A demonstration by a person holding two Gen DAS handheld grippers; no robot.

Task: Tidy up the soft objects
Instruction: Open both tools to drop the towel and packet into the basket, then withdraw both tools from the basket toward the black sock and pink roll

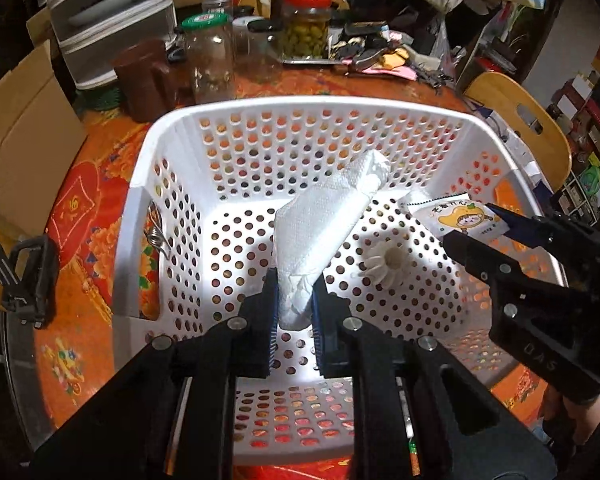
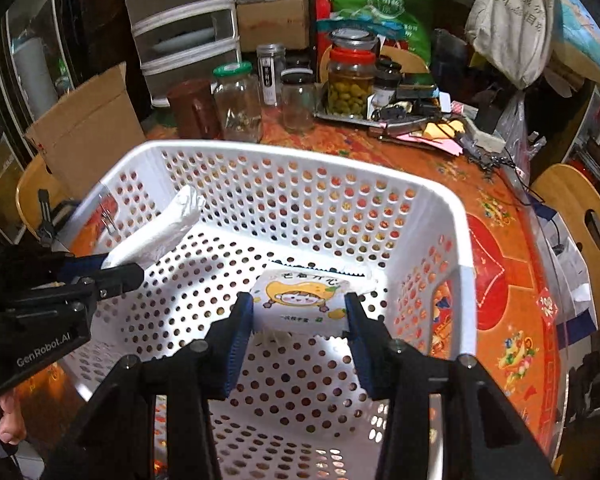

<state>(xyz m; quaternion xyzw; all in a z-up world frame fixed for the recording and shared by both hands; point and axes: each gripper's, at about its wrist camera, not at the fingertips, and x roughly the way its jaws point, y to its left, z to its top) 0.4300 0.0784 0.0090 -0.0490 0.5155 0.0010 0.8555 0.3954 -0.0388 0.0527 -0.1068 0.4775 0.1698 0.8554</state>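
A white perforated basket (image 1: 148,184) stands on the orange patterned table; it also shows in the right wrist view (image 2: 456,240). My left gripper (image 1: 294,296) is shut on a crumpled white paper towel (image 1: 324,212) and holds it over the basket's inside; the towel also shows in the right wrist view (image 2: 168,224). My right gripper (image 2: 300,312) is shut on a white tissue packet with a yellow cartoon print (image 2: 304,300), inside the basket near its right wall; the packet shows in the left wrist view (image 1: 456,216). A small white ribbed object (image 1: 384,260) lies on the basket floor.
Glass jars (image 1: 212,60), an olive jar (image 1: 306,28) and a brown jug (image 1: 148,76) stand behind the basket. A cardboard box (image 1: 20,136) is at the left, a white drawer unit (image 1: 112,12) behind it. Wooden chairs (image 1: 528,124) stand at the right. Clutter lies on a tray (image 2: 420,120).
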